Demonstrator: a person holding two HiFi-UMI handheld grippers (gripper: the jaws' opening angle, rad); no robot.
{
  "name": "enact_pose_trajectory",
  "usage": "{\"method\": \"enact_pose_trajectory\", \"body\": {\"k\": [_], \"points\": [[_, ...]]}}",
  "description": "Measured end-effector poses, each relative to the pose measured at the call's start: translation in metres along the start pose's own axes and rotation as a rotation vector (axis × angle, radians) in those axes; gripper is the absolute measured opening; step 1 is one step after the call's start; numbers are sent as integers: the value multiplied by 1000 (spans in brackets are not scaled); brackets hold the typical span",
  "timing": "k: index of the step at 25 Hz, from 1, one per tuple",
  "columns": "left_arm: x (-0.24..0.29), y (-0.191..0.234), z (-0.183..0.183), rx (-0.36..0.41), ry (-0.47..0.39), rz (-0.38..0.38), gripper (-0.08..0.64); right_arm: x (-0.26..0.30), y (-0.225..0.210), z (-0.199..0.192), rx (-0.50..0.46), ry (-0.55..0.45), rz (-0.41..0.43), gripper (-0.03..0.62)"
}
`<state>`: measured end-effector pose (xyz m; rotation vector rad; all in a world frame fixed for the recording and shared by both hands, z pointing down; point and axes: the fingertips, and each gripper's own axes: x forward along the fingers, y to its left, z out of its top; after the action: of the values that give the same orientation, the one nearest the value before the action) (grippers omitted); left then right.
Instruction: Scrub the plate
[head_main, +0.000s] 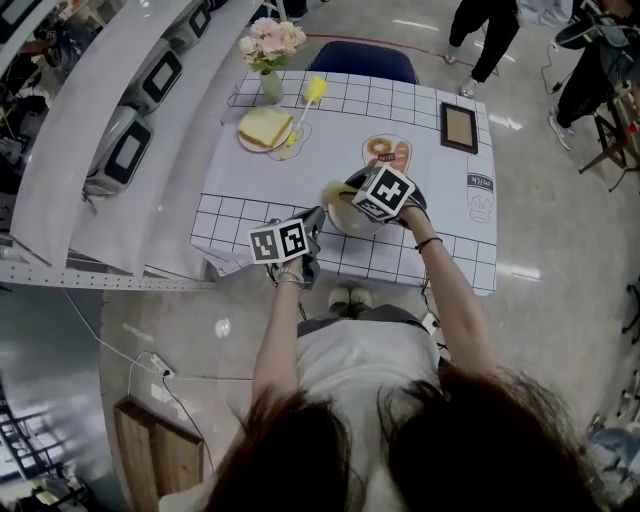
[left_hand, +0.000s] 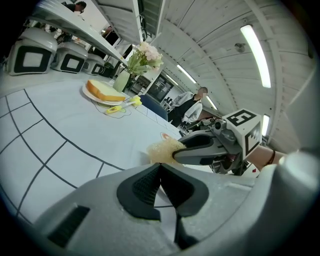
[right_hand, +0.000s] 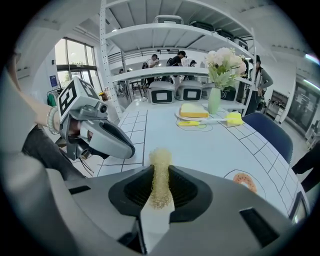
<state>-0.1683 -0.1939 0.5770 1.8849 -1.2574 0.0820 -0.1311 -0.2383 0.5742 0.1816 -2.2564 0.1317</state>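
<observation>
My right gripper (right_hand: 159, 172) pinches the sponge (right_hand: 160, 159) thinly, my left gripper (left_hand: 160, 169) pressed together on nothing; hard scrubbing could tug the sponge loose

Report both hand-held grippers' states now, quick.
Left hand-held gripper: closed, apparently on the plate rim.
Right hand-held gripper: closed on the sponge.

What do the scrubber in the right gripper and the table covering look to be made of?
Scrubber: pale yellow, coarse open-mesh fibre or sponge, probably plastic; fuzzy edges, squashed thin between the fingers. Table covering: smooth matte white sheet printed with black grid lines, likely paper or vinyl.
</observation>
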Motion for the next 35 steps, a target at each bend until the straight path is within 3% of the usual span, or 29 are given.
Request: {"method": "enact_pose_trajectory", "body": {"k": [20, 35], "points": [[16, -14, 1, 32, 37, -44, 11, -18, -35, -18, 58, 21, -103, 80], [26, -26, -4, 51, 63, -68, 11, -33, -44, -37, 93, 35, -135, 80]]}}
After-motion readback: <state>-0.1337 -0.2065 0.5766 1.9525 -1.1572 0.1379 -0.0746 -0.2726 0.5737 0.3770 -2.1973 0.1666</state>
